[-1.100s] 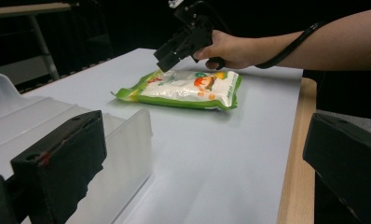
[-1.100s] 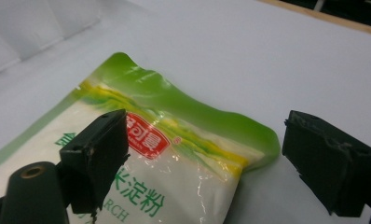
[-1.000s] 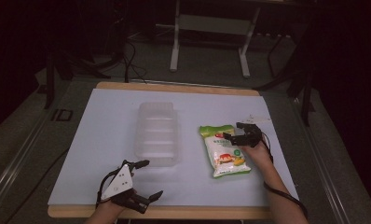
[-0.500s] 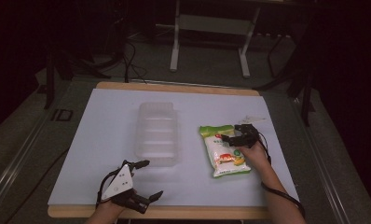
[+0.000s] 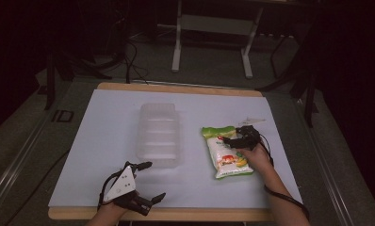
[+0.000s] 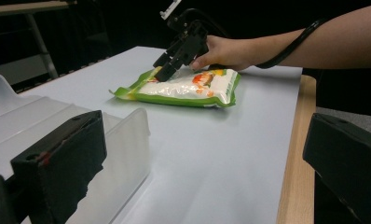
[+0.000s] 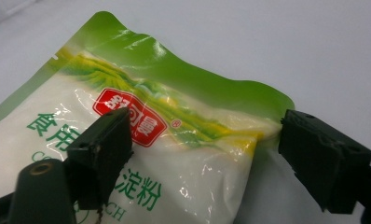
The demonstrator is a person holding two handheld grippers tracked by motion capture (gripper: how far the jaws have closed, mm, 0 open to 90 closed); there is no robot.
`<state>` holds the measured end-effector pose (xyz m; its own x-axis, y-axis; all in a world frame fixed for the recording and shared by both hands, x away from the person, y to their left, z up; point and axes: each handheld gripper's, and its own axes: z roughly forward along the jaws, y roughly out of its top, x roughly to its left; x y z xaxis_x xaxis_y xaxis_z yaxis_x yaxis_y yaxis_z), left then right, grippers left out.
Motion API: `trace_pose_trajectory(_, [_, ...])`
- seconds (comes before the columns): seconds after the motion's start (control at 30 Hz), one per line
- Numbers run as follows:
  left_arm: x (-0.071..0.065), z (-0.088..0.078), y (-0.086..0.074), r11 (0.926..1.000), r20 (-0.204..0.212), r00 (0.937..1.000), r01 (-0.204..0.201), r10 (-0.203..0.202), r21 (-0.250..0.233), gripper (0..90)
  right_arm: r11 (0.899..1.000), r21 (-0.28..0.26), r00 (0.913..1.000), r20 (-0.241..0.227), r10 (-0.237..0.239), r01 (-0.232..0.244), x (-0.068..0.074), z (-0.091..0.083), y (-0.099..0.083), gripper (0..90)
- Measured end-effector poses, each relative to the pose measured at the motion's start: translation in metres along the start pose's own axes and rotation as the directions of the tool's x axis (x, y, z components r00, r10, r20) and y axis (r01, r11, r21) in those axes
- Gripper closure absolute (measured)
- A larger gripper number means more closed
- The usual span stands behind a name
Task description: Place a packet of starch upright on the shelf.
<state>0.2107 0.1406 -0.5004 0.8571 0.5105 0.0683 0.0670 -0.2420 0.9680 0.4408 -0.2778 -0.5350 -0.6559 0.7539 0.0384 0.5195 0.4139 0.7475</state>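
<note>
The right gripper [image 5: 235, 138] has just been closing, its jaws wide apart astride the upper right edge of the green-and-white starch pouch [image 5: 225, 153], which lies flat on the worktop [image 5: 105, 141], one jaw over the pouch's face.

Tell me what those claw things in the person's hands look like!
Each hand holds a black gripper with two chunky, blocky jaws. The left gripper carries a pale grey three-cornered plate on top. The right gripper has a small pale plate too, and a black cable trailing back along the forearm. Both forearms are bare, with no sleeves showing.
</note>
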Motion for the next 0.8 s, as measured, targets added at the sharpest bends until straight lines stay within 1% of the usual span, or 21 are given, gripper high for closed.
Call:
trace_pose_trajectory(0.03, [0.000, 0.000, 0.000, 1.0000, 0.000, 1.0000, -0.001, 0.001, 0.001, 0.0, 1.000, 0.002, 0.9999, -0.002, 0.010, -0.010, 0.000, 0.000, 0.000, 19.2])
trace_pose_trajectory(0.07, [0.000, 0.000, 0.000, 1.0000, 0.001, 1.0000, 0.000, 0.000, 0.001, 0.0, 1.000, 0.002, 0.9999, -0.004, 0.017, -0.017, 0.000, 0.000, -0.001, 22.4])
trace_pose_trajectory(0.1, [0.000, 0.000, 0.000, 1.0000, 0.001, 1.0000, 0.000, 0.000, 0.001, 0.0, 1.000, 0.001, 0.9998, -0.012, 0.016, -0.016, 0.000, -0.001, -0.002, 25.0])
trace_pose_trajectory(0.2, [0.000, 0.000, 0.000, 1.0000, 0.003, 1.0000, 0.000, 0.000, 0.001, 0.0, 1.000, 0.011, 1.0000, -0.003, 0.003, -0.003, 0.002, -0.002, -0.002, 34.1])
trace_pose_trajectory(0.27, [0.000, 0.000, 0.000, 1.0000, 0.002, 1.0000, -0.002, 0.002, 0.003, 0.0, 1.000, 0.020, 0.9999, -0.009, -0.007, 0.008, 0.003, -0.003, -0.002, 42.8])
trace_pose_trajectory(0.3, [0.000, 0.000, 0.000, 1.0000, 0.003, 1.0000, -0.002, 0.002, 0.003, 0.0, 1.000, 0.025, 0.9997, -0.021, -0.015, 0.015, 0.004, -0.004, -0.001, 49.6])
trace_pose_trajectory(0.33, [0.000, 0.000, 0.000, 1.0000, 0.003, 1.0000, -0.001, 0.001, 0.003, 0.0, 0.999, 0.027, 0.9992, -0.035, -0.020, 0.021, 0.005, -0.004, -0.001, 54.6])
trace_pose_trajectory(0.37, [0.000, 0.000, 0.000, 1.0000, 0.003, 1.0000, -0.001, 0.001, 0.002, 0.0, 0.999, 0.033, 0.9988, -0.043, -0.025, 0.027, 0.007, -0.004, -0.001, 58.1])
trace_pose_trajectory(0.4, [0.000, 0.000, 0.000, 1.0000, 0.003, 1.0000, -0.001, 0.001, 0.002, 0.0, 0.999, 0.038, 0.9987, -0.041, -0.029, 0.030, 0.008, -0.004, 0.000, 59.6])
trace_pose_trajectory(0.5, [-0.001, 0.001, 0.000, 1.0000, 0.004, 1.0000, -0.001, 0.001, 0.004, 0.0, 0.999, 0.036, 0.9987, -0.049, -0.013, 0.015, 0.009, -0.004, 0.000, 68.1])
trace_pose_trajectory(0.53, [-0.001, 0.001, 0.000, 1.0000, 0.004, 1.0000, -0.001, 0.001, 0.004, 0.0, 0.999, 0.036, 0.9987, -0.049, -0.013, 0.015, 0.009, -0.004, 0.000, 68.1])
trace_pose_trajectory(0.57, [-0.001, 0.001, 0.000, 1.0000, 0.004, 1.0000, -0.003, 0.003, 0.006, 0.0, 1.000, 0.021, 0.9988, -0.048, 0.006, -0.005, 0.009, -0.006, 0.000, 73.2])
trace_pose_trajectory(0.6, [-0.001, 0.001, 0.000, 1.0000, 0.003, 1.0000, -0.002, 0.002, 0.006, 0.0, 1.000, 0.016, 0.9989, -0.046, 0.014, -0.014, 0.010, -0.006, 0.000, 74.3])
trace_pose_trajectory(0.67, [0.000, 0.000, 0.000, 1.0000, 0.001, 1.0000, -0.002, 0.002, 0.003, 0.0, 1.000, 0.017, 0.9991, -0.040, 0.010, -0.010, 0.011, -0.007, 0.000, 75.4])
trace_pose_trajectory(0.7, [0.000, 0.000, 0.000, 1.0000, 0.000, 1.0000, 0.000, 0.000, 0.002, 0.0, 1.000, 0.019, 0.9990, -0.040, 0.020, -0.019, 0.011, -0.007, 0.001, 76.0])
trace_pose_trajectory(0.8, [0.000, -0.001, 0.000, 1.0000, -0.001, 1.0000, -0.003, 0.003, 0.004, 0.0, 1.000, 0.020, 0.9993, -0.037, -0.001, 0.001, 0.013, -0.008, 0.004, 76.8])
